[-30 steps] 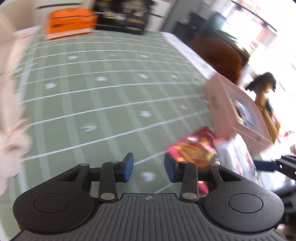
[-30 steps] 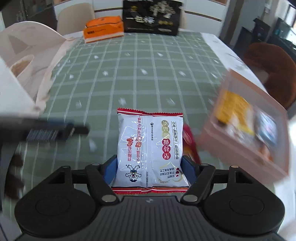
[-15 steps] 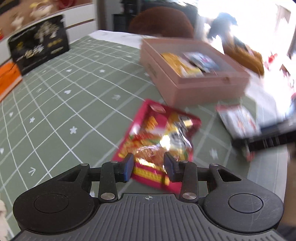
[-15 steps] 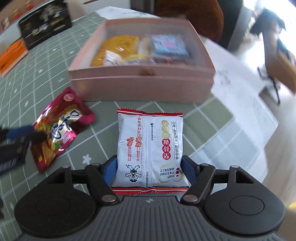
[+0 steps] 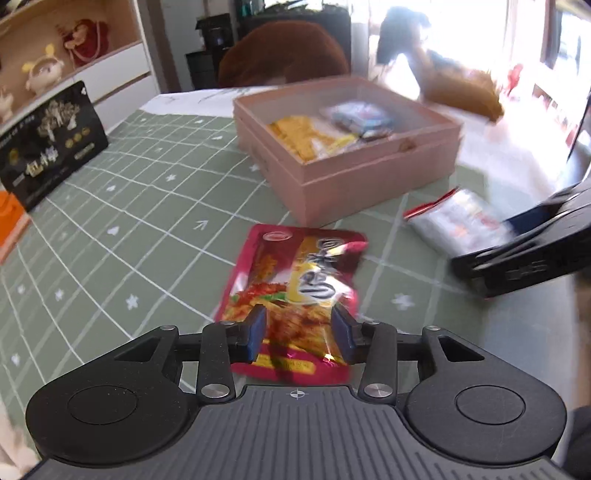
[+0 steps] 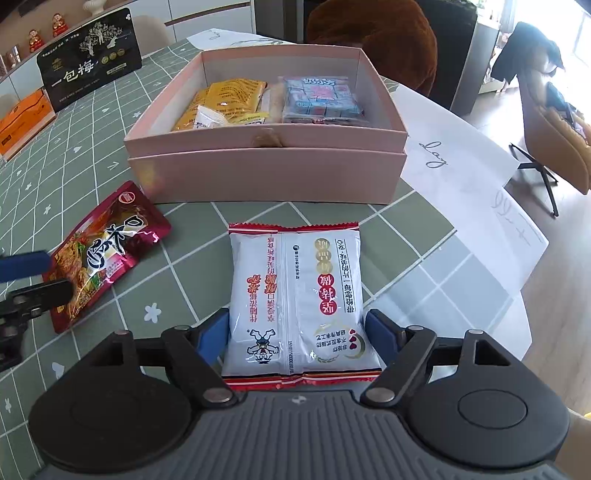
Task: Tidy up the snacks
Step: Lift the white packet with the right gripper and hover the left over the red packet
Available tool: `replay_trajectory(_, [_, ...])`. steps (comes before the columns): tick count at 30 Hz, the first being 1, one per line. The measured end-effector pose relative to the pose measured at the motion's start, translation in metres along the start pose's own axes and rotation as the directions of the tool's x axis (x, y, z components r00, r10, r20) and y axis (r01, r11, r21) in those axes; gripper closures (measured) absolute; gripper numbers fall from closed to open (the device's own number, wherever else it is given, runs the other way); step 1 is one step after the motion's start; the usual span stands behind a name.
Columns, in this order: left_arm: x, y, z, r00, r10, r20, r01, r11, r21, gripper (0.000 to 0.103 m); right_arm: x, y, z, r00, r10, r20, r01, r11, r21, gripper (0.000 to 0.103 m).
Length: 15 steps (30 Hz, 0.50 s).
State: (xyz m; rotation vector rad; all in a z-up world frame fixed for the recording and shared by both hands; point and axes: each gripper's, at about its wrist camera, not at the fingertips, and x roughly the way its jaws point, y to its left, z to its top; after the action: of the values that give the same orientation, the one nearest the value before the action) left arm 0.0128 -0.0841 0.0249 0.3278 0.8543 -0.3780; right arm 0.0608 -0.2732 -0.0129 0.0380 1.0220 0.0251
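My right gripper (image 6: 298,332) is shut on a white snack packet (image 6: 295,295) with red trim, held above the table just in front of the pink box (image 6: 266,173). The box holds a yellow packet (image 6: 225,99) and a blue packet (image 6: 319,98). A red snack packet (image 5: 295,284) lies flat on the green checked cloth left of the white one. My left gripper (image 5: 298,334) is open, its blue pads either side of the red packet's near end. The right gripper and white packet (image 5: 458,221) show blurred in the left wrist view.
A black gift bag (image 6: 88,59) and an orange box (image 6: 22,122) stand at the table's far left. White paper (image 6: 469,184) lies by the table's right edge. A brown chair (image 6: 373,33) stands behind the pink box (image 5: 369,181).
Both grippers swung right toward the pink box. The left gripper came down over the red packet's near end. The right gripper kept hold of the white packet.
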Motion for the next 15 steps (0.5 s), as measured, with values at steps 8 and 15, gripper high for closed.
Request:
replay_trajectory(8, [0.012,0.023,-0.002,0.999,0.014,-0.039,-0.018,0.994,-0.11,0.03,-0.001,-0.001,-0.005,1.0,-0.001,0.014,0.001,1.0,-0.001,0.021])
replay_trajectory(15, [-0.008,0.03,-0.033,0.99,-0.134,-0.032,0.131,0.988,-0.08,0.035,-0.003,-0.003,-0.009,1.0,0.006,0.023,-0.006,1.0,-0.007,0.02])
